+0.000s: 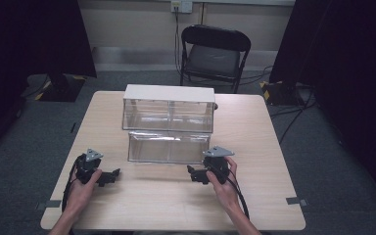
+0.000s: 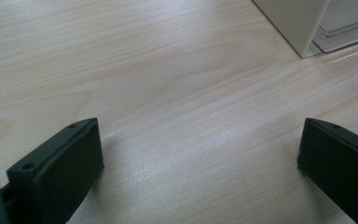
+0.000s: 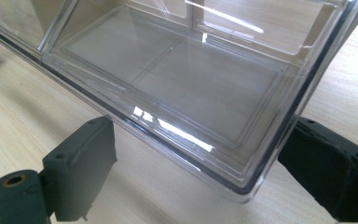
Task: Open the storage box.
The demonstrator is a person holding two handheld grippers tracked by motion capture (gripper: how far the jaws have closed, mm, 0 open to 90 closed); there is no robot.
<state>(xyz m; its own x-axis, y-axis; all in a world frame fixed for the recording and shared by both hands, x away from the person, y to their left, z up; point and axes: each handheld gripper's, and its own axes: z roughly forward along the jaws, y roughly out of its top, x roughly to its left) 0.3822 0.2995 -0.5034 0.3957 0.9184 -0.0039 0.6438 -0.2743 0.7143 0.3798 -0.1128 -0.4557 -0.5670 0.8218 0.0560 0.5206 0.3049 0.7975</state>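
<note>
Clear drawer (image 1: 169,147) lies at table (image 1: 254,196) centre, just in front of the white-topped cabinet (image 1: 168,107). Right gripper (image 1: 194,174), jaws spread wide, empty, at drawer's near right corner; a jaw each side of that corner in right gripper view (image 3: 205,112). Left gripper (image 1: 112,176) likewise released, over bare wood, apart from drawer's left end.

**A staged recording room**

A light wooden table (image 1: 176,196) stands alone on grey carpet (image 1: 333,161), flanked by black curtains (image 1: 342,44). Tape marks (image 1: 294,200) sit on the tabletop, a folding chair (image 1: 214,54) waits behind, and cables (image 1: 293,115) trail to a wall socket (image 1: 181,6).
</note>
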